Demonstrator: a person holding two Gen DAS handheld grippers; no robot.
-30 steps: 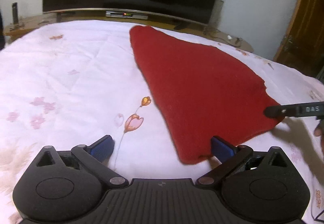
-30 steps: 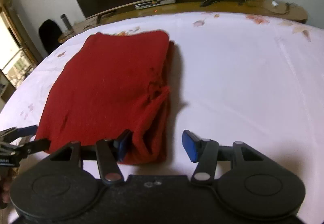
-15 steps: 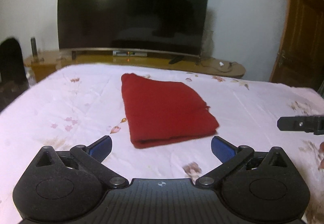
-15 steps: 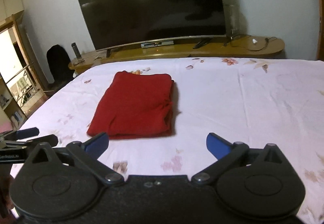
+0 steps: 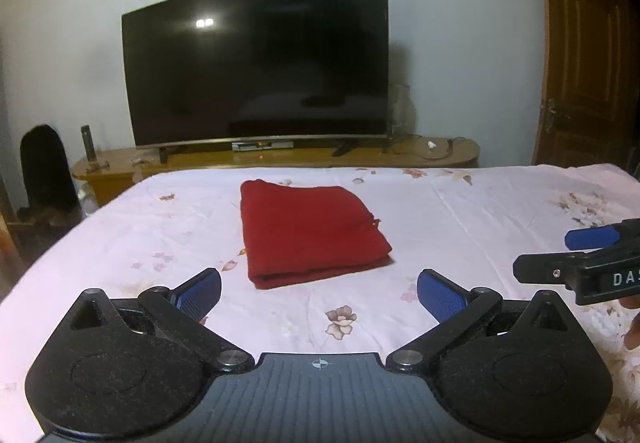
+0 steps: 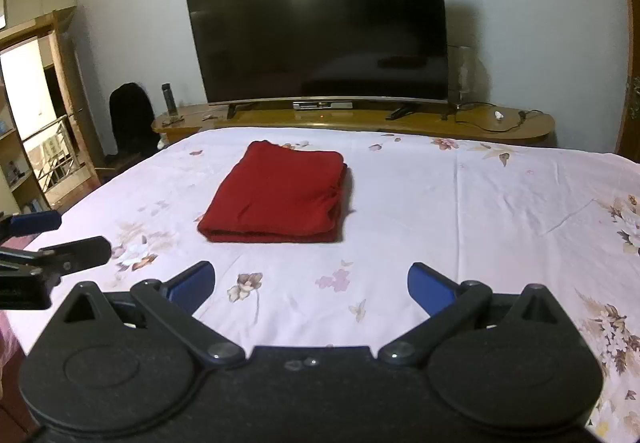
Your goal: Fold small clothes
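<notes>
The red garment [image 5: 308,231] lies folded into a compact, layered rectangle on the floral bedsheet [image 5: 480,211], toward the bed's far edge, nearer its far-left corner, with the television [image 5: 256,63] on its wooden stand beyond. The folding looks finished: edges are stacked, nothing trails loose. The left gripper [image 5: 319,295] and right gripper [image 6: 311,285] both hang with jaws spread wide, empty, well apart from the cloth. No other clothes show.

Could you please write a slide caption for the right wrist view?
Folded red garment lies on the floral bedsheet; right gripper open, clear of it.
</notes>
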